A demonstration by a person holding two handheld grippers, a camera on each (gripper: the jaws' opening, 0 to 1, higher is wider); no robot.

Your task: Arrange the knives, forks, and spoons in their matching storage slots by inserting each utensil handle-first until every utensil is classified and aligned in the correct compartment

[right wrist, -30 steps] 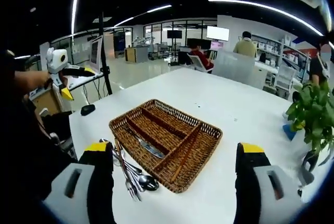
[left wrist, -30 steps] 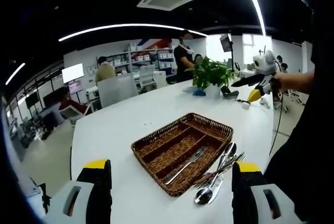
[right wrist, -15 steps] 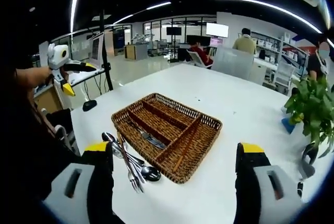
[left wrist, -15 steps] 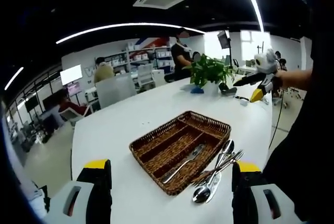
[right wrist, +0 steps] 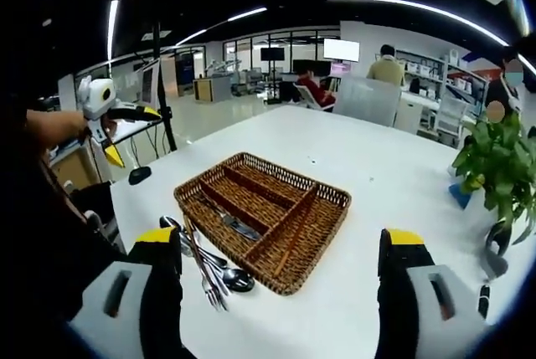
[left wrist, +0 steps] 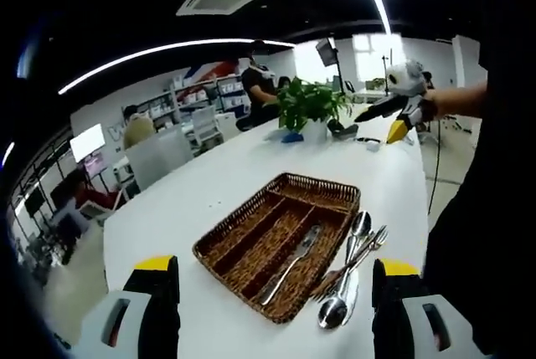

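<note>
A brown wicker cutlery basket (left wrist: 251,238) with long slots lies on the white table (left wrist: 209,200). One metal utensil (left wrist: 293,260) rests in its near slot. Beside the basket is a loose pile of spoons and forks (left wrist: 347,271). My left gripper (left wrist: 275,313) hovers open just short of the basket, holding nothing. In the right gripper view the same basket (right wrist: 268,196) holds that utensil (right wrist: 233,223), with the pile (right wrist: 205,265) at its left. My right gripper (right wrist: 280,292) is open and empty too. Each gripper shows raised off to the side in the other's view (left wrist: 394,106) (right wrist: 105,112).
A potted green plant (left wrist: 308,104) (right wrist: 498,162) stands at the table's far end, with small dark items near it. The person's dark clothing borders the table beside the pile. Chairs, desks and people fill the office behind.
Both views have shifted a little with the hands. The basket, the utensil in it and the pile lie as before. Both grippers stay open.
</note>
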